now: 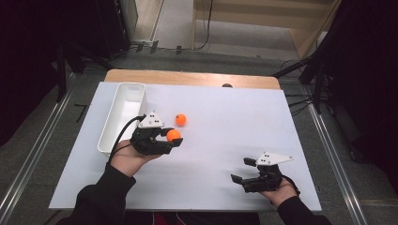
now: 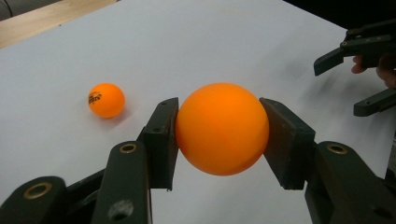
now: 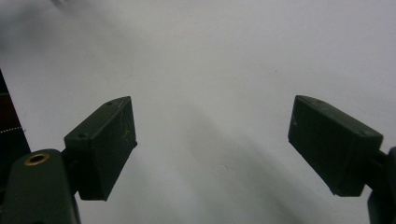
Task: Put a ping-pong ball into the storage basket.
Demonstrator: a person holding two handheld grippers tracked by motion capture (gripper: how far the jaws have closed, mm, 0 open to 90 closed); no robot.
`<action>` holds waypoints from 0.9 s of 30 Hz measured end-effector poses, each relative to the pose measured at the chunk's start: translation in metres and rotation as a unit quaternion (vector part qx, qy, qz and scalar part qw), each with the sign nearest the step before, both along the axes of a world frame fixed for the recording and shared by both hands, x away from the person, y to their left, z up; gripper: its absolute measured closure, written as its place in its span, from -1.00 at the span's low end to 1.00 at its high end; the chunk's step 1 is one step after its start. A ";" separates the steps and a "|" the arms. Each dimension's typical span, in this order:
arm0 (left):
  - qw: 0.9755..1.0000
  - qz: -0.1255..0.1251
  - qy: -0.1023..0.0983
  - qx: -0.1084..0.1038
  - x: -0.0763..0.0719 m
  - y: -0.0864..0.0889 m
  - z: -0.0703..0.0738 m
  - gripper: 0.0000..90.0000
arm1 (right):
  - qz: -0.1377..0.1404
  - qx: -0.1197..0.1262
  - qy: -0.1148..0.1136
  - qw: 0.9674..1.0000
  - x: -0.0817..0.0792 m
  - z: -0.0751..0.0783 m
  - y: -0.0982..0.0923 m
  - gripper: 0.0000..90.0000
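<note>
Orange ball (image 2: 222,128), sides hidden by the left gripper's (image 1: 172,139) clamping fingers; right gripper (image 1: 244,169) gapes.

Smooth, faintly glossy orange ball (image 2: 222,128), seemingly plastic, between matt black tongs (image 2: 219,140) over a matt white sheet (image 1: 225,126).

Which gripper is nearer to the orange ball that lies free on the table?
Left. The left gripper, holding another ball, is just in front of the free ball. The right gripper is open, far off at the table's near right.
</note>
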State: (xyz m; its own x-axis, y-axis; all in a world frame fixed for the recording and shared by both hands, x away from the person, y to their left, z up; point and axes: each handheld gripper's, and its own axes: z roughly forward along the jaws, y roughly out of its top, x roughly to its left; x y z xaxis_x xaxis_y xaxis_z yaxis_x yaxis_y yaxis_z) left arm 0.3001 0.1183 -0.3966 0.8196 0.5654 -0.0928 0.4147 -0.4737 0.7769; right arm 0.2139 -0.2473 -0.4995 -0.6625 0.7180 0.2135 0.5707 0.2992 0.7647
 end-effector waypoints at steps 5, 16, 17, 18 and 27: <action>1.000 -0.003 0.005 0.005 0.002 0.004 -0.001 0.13 | -0.001 0.003 0.001 1.000 -0.001 0.001 0.000 -0.70; 1.000 0.010 -0.001 -0.001 0.008 0.013 0.003 0.13 | -0.008 0.002 0.005 1.000 -0.001 0.000 -0.001 -0.70; 1.000 0.012 -0.001 -0.001 0.008 0.014 0.004 0.13 | -0.008 0.000 0.005 1.000 -0.001 0.000 -0.001 -0.70; 1.000 0.014 -0.003 0.001 0.008 0.014 0.003 0.13 | -0.008 0.000 0.003 1.000 -0.001 0.000 -0.001 -0.70; 0.999 0.044 -0.013 0.007 0.012 0.020 0.000 0.13 | -0.005 -0.002 0.003 1.000 -0.002 0.001 -0.001 -0.70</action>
State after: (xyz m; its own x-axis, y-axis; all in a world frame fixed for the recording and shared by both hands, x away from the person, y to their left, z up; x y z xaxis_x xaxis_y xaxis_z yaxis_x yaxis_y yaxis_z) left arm 0.3117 0.1382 -0.3965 0.7687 0.6365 -0.0634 0.4343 -0.4466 0.7823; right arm 0.2117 -0.2482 -0.4986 -0.6541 0.7254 0.2141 0.5783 0.2972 0.7598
